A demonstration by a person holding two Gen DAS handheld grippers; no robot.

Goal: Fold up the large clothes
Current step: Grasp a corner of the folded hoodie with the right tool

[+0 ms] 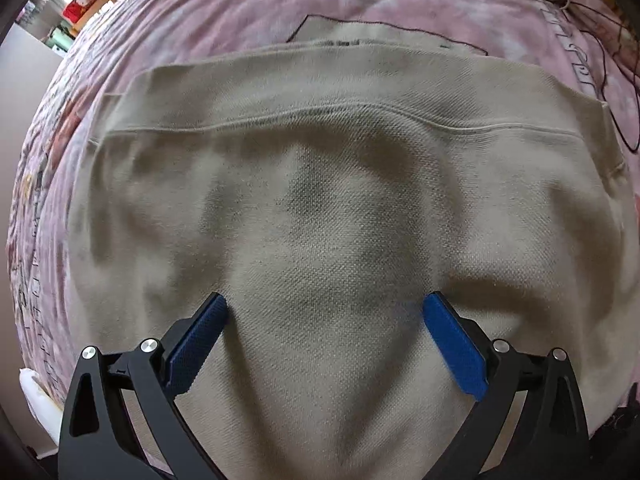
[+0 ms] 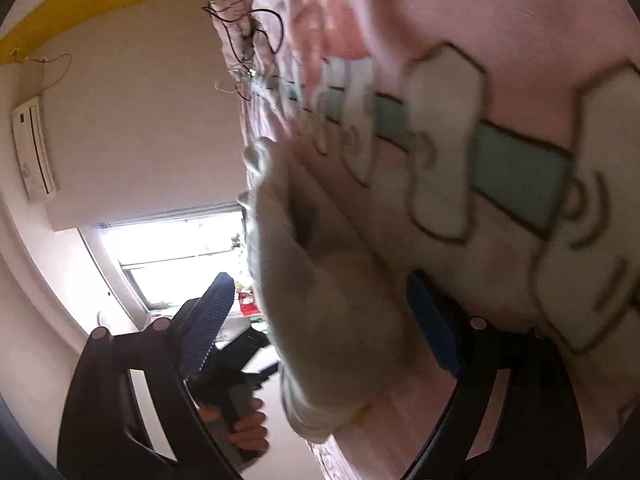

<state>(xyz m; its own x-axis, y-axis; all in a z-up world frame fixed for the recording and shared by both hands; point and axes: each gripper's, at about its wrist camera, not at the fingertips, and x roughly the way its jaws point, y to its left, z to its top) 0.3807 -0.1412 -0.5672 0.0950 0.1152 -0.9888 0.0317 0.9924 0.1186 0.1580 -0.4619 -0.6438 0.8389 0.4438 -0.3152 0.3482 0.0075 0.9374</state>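
Observation:
A beige knit garment (image 1: 320, 180) lies folded on the pink bed cover (image 1: 240, 8), a seam running across its upper part and a dark-edged layer showing behind it. My left gripper (image 1: 326, 300) hangs over the garment, pointing down, open, with nothing pinched between its blue pads. The right wrist view is rolled sideways. There my right gripper (image 2: 320, 280) is open wide, with the thick folded edge of the garment (image 2: 304, 240) between its fingers and the pads not pressing on it.
The printed pink bed cover (image 2: 520, 20) fills the right wrist view. Thin black cables (image 1: 592, 20) lie at the bed's far corner. A hand (image 2: 244, 436) holds the other gripper's handle. Beyond the bed are a window (image 2: 172, 248), a wall air conditioner (image 2: 34, 148) and shelves (image 1: 80, 4).

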